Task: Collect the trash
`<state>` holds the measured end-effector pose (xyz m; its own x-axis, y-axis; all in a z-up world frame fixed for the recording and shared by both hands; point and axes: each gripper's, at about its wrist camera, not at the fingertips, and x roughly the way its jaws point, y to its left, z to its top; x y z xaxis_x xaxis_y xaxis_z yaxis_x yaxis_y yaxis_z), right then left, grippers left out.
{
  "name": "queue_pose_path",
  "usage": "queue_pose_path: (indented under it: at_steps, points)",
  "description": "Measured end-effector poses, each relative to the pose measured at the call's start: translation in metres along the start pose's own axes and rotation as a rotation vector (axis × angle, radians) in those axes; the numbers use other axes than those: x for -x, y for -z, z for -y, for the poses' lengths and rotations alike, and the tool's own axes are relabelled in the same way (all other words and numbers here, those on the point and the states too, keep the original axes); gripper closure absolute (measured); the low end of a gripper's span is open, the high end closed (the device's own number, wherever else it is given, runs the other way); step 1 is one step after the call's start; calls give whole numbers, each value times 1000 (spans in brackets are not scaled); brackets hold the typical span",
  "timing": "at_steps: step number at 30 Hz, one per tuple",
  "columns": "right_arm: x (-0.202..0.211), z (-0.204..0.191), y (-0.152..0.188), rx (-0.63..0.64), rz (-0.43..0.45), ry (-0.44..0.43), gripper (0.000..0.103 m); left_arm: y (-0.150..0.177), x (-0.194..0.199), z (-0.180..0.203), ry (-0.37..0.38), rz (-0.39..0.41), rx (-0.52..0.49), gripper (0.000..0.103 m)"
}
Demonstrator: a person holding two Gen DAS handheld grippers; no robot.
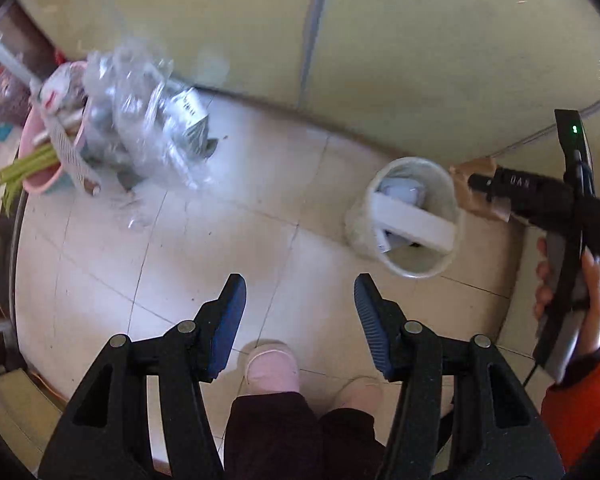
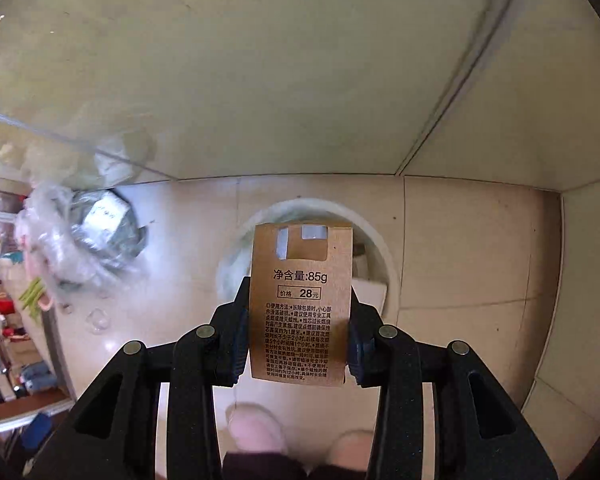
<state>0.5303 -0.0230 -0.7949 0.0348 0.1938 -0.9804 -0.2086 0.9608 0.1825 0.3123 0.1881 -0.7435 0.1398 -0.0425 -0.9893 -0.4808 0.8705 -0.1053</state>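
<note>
- The right tongs [image 2: 298,322] are clamped on a brown cardboard packet [image 2: 300,304], one blue-padded finger pressing each side edge.
- The packet stands upright in the grip, its printed face toward the right wrist camera, with black Chinese text, "85g" and a price of 28.
- Two small cut-out windows sit near the packet's top edge.
- Directly behind and below the packet is a round, pale trash bin [image 2: 384,252] standing on the tiled floor [image 2: 460,240]; the packet is held above its opening.
- From the left wrist view, the same bin [image 1: 404,216] already contains a white rectangular piece and some crumpled pale paper.
- The left tongs [image 1: 300,312] are spread wide with nothing between the blue pads, hanging over bare floor tiles.
- In that view the right tongs reach in from the right, the brown packet [image 1: 476,188] at their tip just beside the bin's rim.
- A clear plastic bag [image 1: 148,120] stuffed with grey and white items lies on the floor to the left, against the pale wall.
- Beside the bag is a pink basket [image 1: 40,152] with green stalks poking out.
- Two pink slippers [image 1: 272,368] show at the bottom edge, toes pointing toward the bin.
</note>
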Motion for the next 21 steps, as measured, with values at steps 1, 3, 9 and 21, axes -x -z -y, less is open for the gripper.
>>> queue_pose_path:
  at_steps: [1,3,9,21]
  points:
    - [-8,1,-2,0,-13,17,66,1,-4,-5,-6,4,8,48]
    - [-24,3,-5,0,-62,48,56,3,-14,-20,-21,12,29,48]
    - [-34,-4,1,32,-79,67,43,-1,-36,-71,-32,49,147,47]
    - [2,-33,15,246,197,-27,39,-33,-171,-129,19,132,219,45]
